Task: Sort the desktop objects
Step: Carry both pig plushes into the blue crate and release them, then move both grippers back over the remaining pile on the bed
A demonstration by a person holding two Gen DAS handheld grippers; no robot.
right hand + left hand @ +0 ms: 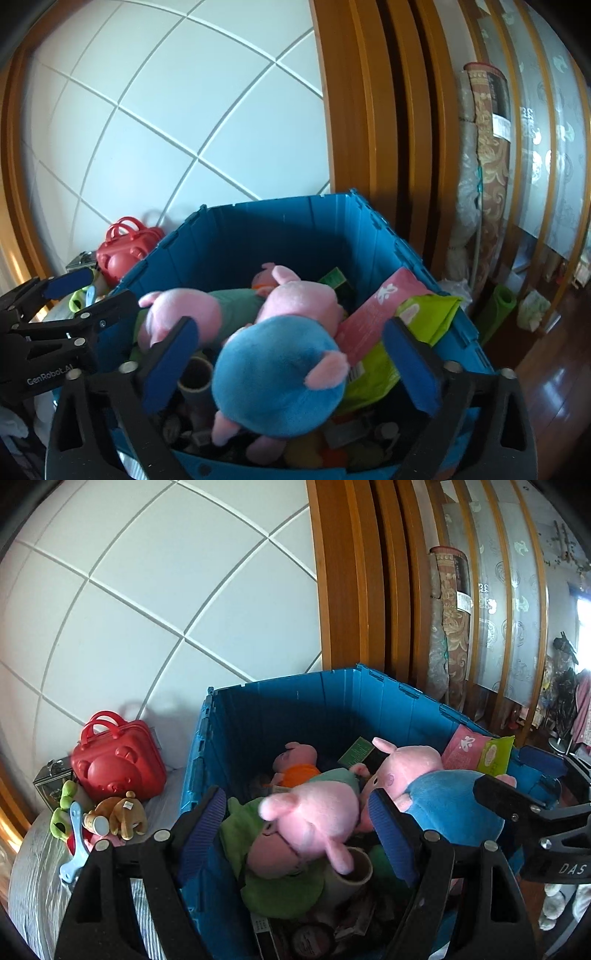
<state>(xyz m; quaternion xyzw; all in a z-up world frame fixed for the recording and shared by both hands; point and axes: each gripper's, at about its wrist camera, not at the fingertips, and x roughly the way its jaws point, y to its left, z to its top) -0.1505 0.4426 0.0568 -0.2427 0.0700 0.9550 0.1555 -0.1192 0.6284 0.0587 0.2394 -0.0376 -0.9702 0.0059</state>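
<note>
- Right gripper (290, 354): jaws spread wide, blue pads well clear on either side of the blue-bodied pig plush (277, 376); nothing is pressed.
- Left gripper (297, 830): jaws open; the pink plush (314, 819) is seen between the pads at lower centre of the left wrist view, but no contact can be made out, so it is judged not held.
- The plush toys are found inside the blue crate (258, 236), piled on a cardboard tube (195, 376), green and pink packets and dark small items.
- Still outside, at the left edge of the left wrist view: a red bear-faced case (118, 764) and a cluster of small toys (110, 819) on a pale striped surface.
- Handling, as judged: the plush is light, soft and compressible, not fragile and not slippery; a loose pinch on an ear or limb would likely be stretched out. The round body is best taken across its middle.
- The red case is judged rigid and smooth-shelled; its twin handles at the top are the obvious hold, the body being too broad and slick.
- The small toys are closely bunched; one should be isolated before closing.
</note>
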